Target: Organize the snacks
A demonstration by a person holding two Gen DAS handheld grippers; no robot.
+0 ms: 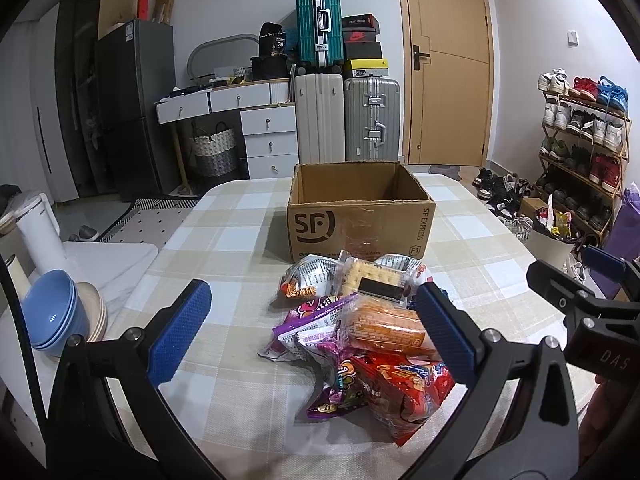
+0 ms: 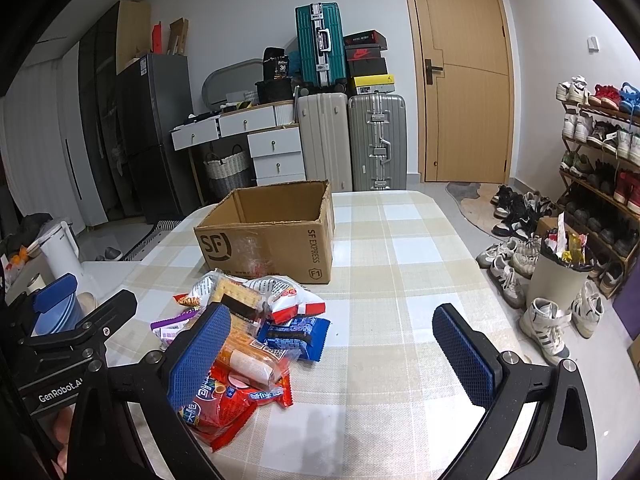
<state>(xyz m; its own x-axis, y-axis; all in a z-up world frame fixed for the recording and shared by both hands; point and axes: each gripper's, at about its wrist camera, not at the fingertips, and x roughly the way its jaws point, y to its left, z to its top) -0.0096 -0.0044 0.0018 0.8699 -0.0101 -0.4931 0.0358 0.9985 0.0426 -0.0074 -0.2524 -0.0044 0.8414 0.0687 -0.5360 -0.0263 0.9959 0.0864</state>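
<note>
Your right side is free: bare checked tablecloth [image 2: 400, 280] from the right gripper [image 2: 332, 344] up to the table's far edge. The pile of snack packets [image 1: 360, 320] lies between your left gripper [image 1: 312, 320] fingers and close in front of the cardboard box [image 1: 360, 220], touching or nearly touching its front wall. Box top open, nothing over it. Left of the box, tablecloth is bare. Stacked bowls [image 1: 52, 312] stand just off the table's left edge

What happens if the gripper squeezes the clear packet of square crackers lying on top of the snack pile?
The clear packet of square crackers probably crinkles, since its wrapper looks thin. The crackers inside could crack under a hard pinch. It looks light, and being perched atop the snack pile, it may slide off if nudged.
</note>
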